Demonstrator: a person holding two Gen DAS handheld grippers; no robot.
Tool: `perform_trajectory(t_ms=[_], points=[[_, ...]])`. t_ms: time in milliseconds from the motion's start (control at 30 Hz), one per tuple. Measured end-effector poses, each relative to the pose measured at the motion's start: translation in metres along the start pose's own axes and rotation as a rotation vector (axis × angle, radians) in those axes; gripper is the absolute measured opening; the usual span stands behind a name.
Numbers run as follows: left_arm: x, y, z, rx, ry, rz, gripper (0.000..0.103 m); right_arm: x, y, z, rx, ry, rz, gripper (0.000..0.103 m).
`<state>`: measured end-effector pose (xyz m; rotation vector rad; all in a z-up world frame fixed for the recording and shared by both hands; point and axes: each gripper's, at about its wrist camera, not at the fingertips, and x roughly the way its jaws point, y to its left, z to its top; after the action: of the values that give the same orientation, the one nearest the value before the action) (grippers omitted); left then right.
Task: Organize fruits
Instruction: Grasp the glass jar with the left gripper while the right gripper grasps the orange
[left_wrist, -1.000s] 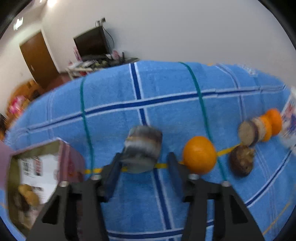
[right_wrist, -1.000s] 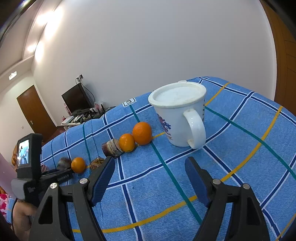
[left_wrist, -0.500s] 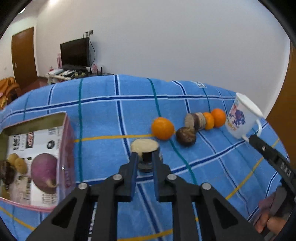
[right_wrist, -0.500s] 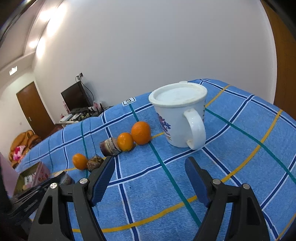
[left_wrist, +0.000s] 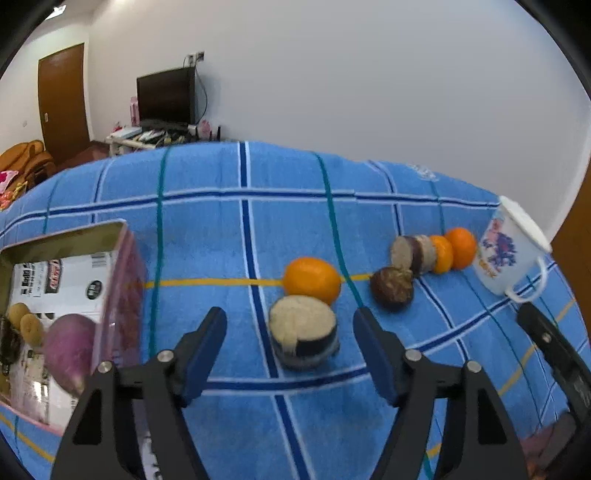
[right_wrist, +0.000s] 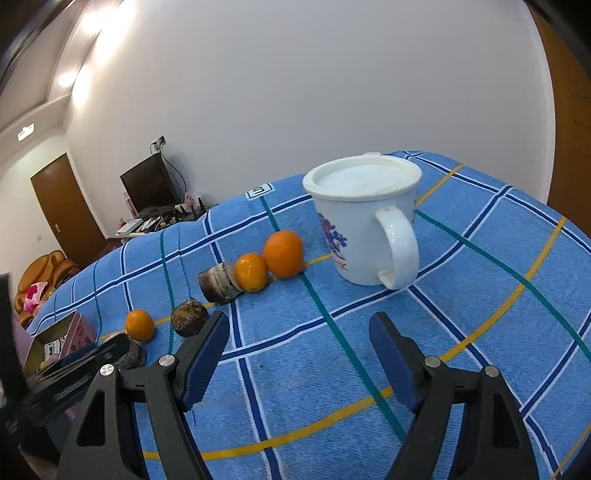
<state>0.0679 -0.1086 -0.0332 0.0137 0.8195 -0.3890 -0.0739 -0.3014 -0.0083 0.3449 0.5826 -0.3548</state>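
My left gripper is open, its fingers on either side of a cut dark-skinned piece with a pale face that rests on the blue checked cloth. Just behind it lies an orange, then a brown round fruit, another cut piece and two oranges in a row. My right gripper is open and empty above bare cloth, in front of the same row: orange, brown fruit, cut piece, two oranges.
A pink open box holding a purple round vegetable and small brown items lies at the left. A white lidded mug stands at the right end of the row. A TV stand, door and sofa are behind the table.
My left gripper, shut on the cut piece half a second ago, has opened and let it go on the cloth beside the orange. The right gripper has barely moved.
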Motion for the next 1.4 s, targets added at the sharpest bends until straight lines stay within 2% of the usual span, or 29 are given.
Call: perform_trajectory(t_ms=[33,67,233,300,433,600,700,800,933,1100,1167,1267,1300,1400], points=[[0.006,-0.003,0.000,0.012,0.025,0.004,0.047,0.000,0.001,0.000,-0.006,-0.002,0.001,0.079],[0.014,-0.004,0.001,0.015,0.063,-0.025,0.044,0.000,0.002,0.000,-0.011,-0.001,0.005,0.079],[0.012,0.009,-0.002,-0.046,0.056,-0.074,0.043,0.004,0.006,-0.002,-0.025,0.011,0.014,0.079],[-0.002,0.015,-0.007,-0.063,0.010,-0.090,0.043,0.004,0.007,-0.002,-0.031,0.010,0.023,0.079],[-0.029,0.014,-0.017,-0.002,-0.054,-0.049,0.043,0.001,0.013,-0.004,-0.060,0.000,0.059,0.079],[-0.068,0.035,-0.021,0.018,-0.115,-0.063,0.043,0.003,0.029,-0.009,-0.098,0.036,0.163,0.079],[-0.087,0.051,-0.022,0.038,-0.161,-0.028,0.043,0.007,0.048,-0.010,-0.112,0.094,0.250,0.063],[-0.096,0.075,-0.018,0.038,-0.193,0.009,0.043,0.017,0.085,-0.009,-0.187,0.149,0.288,0.063],[-0.097,0.115,-0.011,-0.030,-0.199,0.028,0.043,0.039,0.132,-0.004,-0.299,0.163,0.267,0.063],[-0.101,0.164,-0.009,-0.101,-0.219,0.049,0.043,0.086,0.176,-0.004,-0.344,0.231,0.254,0.063],[-0.100,0.178,-0.009,-0.124,-0.220,0.062,0.043,0.102,0.194,-0.009,-0.403,0.261,0.235,0.062],[-0.100,0.191,-0.008,-0.128,-0.219,0.090,0.043,0.122,0.207,-0.013,-0.461,0.297,0.167,0.049],[-0.100,0.196,-0.007,-0.131,-0.221,0.093,0.043,0.127,0.207,-0.014,-0.458,0.317,0.168,0.045],[-0.101,0.205,-0.006,-0.146,-0.222,0.101,0.043,0.132,0.207,-0.012,-0.443,0.318,0.166,0.042]])
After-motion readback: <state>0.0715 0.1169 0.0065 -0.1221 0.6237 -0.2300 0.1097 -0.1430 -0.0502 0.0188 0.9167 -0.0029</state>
